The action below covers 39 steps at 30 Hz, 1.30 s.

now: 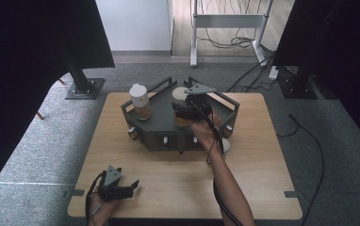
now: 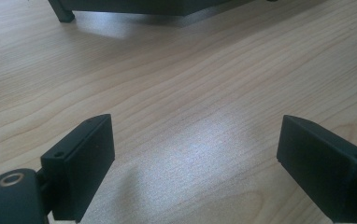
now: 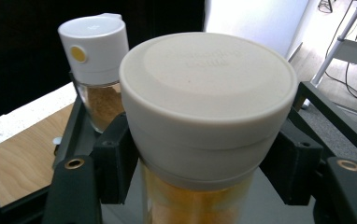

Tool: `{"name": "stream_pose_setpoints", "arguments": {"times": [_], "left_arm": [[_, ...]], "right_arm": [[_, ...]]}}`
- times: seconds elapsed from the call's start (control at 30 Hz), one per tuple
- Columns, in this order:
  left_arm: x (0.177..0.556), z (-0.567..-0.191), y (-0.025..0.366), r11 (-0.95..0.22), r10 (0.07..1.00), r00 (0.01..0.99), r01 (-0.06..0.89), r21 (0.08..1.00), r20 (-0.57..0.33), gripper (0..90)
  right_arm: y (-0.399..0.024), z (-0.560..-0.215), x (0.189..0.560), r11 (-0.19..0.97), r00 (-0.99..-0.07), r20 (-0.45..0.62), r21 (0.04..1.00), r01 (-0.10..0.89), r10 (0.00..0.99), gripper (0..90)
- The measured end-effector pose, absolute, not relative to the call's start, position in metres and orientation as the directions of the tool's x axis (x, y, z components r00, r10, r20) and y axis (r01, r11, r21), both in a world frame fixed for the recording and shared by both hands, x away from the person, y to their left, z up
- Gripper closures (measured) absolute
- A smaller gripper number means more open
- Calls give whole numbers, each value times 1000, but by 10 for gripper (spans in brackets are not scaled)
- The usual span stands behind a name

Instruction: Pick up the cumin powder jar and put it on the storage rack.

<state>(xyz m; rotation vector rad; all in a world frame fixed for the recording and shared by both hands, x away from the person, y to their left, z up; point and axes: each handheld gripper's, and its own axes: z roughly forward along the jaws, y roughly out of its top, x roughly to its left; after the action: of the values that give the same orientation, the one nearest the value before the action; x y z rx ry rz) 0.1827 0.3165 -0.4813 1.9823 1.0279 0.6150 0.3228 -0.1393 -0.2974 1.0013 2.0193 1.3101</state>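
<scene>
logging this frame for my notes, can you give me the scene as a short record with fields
work in hand: right gripper shut on the jar with the cream lid, over the dark tray
jar contents: yellow-orange powder
second jar: white-capped spice jar, brown contents, standing in the tray's left part
left gripper: jaws open, nothing between them, near the wooden table
tray place: far middle of the table

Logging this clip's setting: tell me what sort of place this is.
Probably a lab or recording studio, not a kitchen: black curtains hang around the table, cables run across the floor, and a metal stand rises behind.
</scene>
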Motion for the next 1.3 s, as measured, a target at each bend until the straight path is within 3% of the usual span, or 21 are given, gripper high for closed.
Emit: {"name": "stream_pose_setpoints", "arguments": {"times": [0.33, 1.3], "left_arm": [[183, -481, 317, -346, 834, 550, 443, 827, 55, 110], [183, -481, 316, -349, 832, 552, 442, 826, 56, 110]], "right_arm": [[-134, -303, 335, 282, -575, -67, 914, 293, 815, 343], [-132, -316, 354, 260, -578, -14, 902, 344, 816, 336]]}}
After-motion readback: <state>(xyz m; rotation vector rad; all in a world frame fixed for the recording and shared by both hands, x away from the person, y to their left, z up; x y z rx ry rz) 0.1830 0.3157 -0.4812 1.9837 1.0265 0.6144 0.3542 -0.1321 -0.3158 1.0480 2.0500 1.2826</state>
